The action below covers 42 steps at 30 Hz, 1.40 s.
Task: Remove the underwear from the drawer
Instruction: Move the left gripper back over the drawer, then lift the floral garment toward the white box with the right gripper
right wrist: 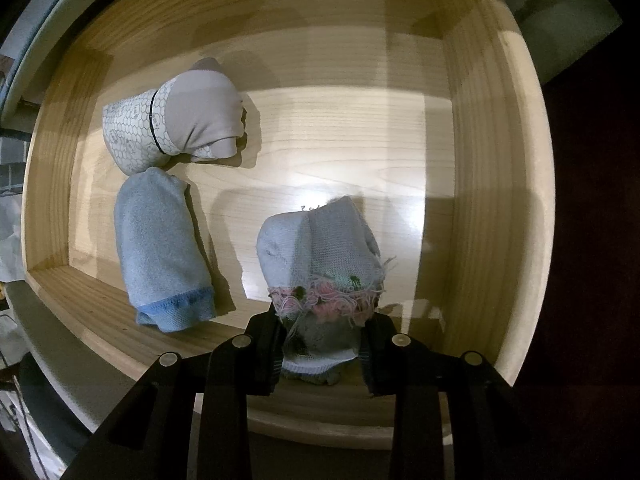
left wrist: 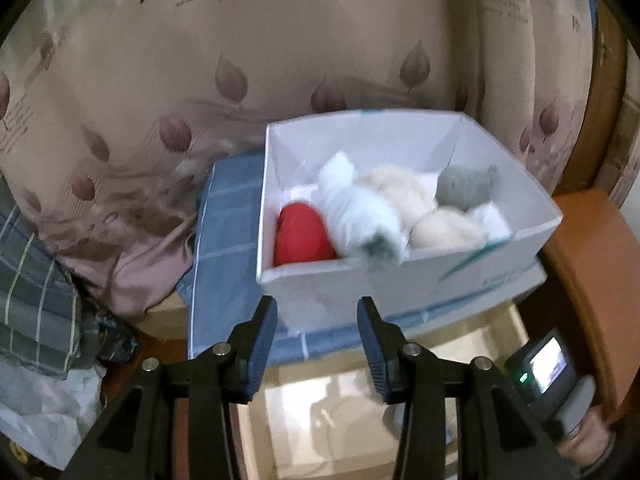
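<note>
Right gripper [right wrist: 322, 344]: pointed steeply down into the drawer; the jaws are clamped on the near end of a grey roll, which is pressed between both pads.
Grey roll [right wrist: 320, 248]: a rolled knit garment, pale grey, with frayed pink threads and a white band at the gripped end; the far end is seen against the drawer floor, right of centre. Whether it is touching the floor cannot be told.
Drawer [right wrist: 480, 160]: light wood, open, viewed from above; the floor is lit in a bright band across the middle.
Blue roll [right wrist: 160, 248]: a pale blue rolled garment with a darker blue hem, laid on the drawer floor at the left, apart from the grey roll.
Patterned roll [right wrist: 176, 120]: a rolled garment in beige and white honeycomb print, laid just behind the blue roll and touching it at one end.
Left gripper [left wrist: 317, 312]: jaws held apart, nothing between them; aimed at the near wall of a white box.
Box [left wrist: 400, 280]: white cardboard, open at the top, set on a blue checked cloth [left wrist: 224, 240].
Box contents: a red roll [left wrist: 300, 236] at the left, a white-grey roll [left wrist: 360, 216] beside it, cream rolls [left wrist: 400, 188] in the middle, a grey roll at the back right. The picture is blurred here.
Background: a beige curtain [left wrist: 200, 80] with a leaf print is seen behind the box.
</note>
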{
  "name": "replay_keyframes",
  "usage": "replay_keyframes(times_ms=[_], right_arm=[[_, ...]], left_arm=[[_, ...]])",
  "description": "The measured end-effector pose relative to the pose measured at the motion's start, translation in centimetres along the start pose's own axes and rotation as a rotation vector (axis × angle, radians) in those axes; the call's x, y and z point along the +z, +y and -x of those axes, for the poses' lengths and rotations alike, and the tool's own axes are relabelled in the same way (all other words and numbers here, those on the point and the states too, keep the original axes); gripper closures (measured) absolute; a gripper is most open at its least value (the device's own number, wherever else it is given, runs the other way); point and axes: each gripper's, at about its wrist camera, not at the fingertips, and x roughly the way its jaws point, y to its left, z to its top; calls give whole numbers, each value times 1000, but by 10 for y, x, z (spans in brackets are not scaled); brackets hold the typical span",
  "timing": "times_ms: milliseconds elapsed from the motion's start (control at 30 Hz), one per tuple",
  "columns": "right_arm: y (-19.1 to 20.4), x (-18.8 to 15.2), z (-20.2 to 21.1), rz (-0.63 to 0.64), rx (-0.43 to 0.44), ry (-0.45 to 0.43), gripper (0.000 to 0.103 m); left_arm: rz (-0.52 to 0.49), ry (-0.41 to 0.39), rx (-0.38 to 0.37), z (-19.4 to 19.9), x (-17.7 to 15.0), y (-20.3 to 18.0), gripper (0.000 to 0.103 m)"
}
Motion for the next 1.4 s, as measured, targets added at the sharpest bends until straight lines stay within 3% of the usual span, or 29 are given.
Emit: replay_keyframes(times_ms=[300,600,967,1400], right_arm=[[1,-6,1,-5,-9,-23,74],[9,-13,6,6,-43,-44,74],[12,-24,15,10,-61,-97,74],[19,-34,32,13,-77,-186,74]], left_arm=[[78,125,27,-32,-83,1,61],[127,207,46,-59,-135,-10,61],[142,187,95,-63,-148,-11,61],[202,193,97,-66,-152,-2,61]])
